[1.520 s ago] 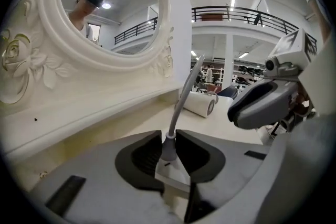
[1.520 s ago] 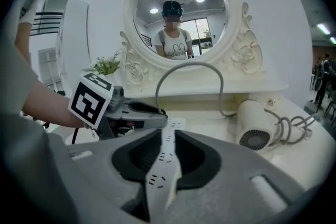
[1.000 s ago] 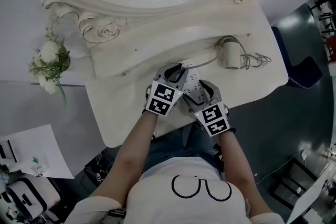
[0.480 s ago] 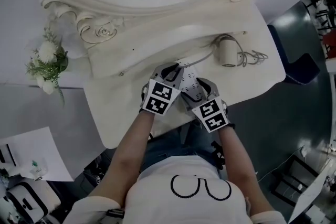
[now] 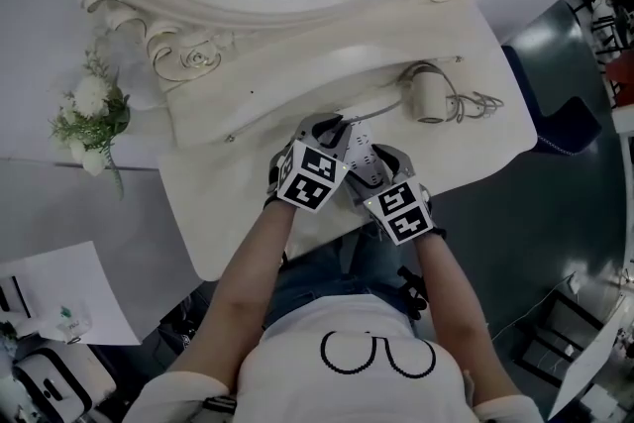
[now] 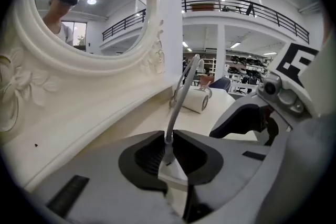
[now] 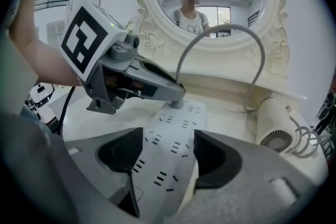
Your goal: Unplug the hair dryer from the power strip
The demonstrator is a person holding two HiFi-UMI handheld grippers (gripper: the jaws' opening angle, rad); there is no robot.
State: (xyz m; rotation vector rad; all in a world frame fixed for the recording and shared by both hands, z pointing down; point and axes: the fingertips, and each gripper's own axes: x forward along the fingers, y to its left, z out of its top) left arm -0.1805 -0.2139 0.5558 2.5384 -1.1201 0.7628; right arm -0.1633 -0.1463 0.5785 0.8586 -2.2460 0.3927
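Note:
A white power strip lies on the cream vanity top. My right gripper is shut on its near end, one pad against each long side. The hair dryer's plug sits in the far end of the strip. My left gripper has just been closing and is now shut on the plug where the grey cord leaves it. That cord arcs up and over to the white hair dryer, which lies on its side to the right. In the head view both grippers meet over the strip.
A large oval mirror in a carved cream frame stands right behind the strip. The dryer's coiled cord lies near the vanity's right edge. A bunch of white flowers stands at the left. The vanity's front edge runs just under my wrists.
The left gripper has rolled slightly about its own line and its jaws have drawn in on the plug. Both hands have kept their places over the strip.

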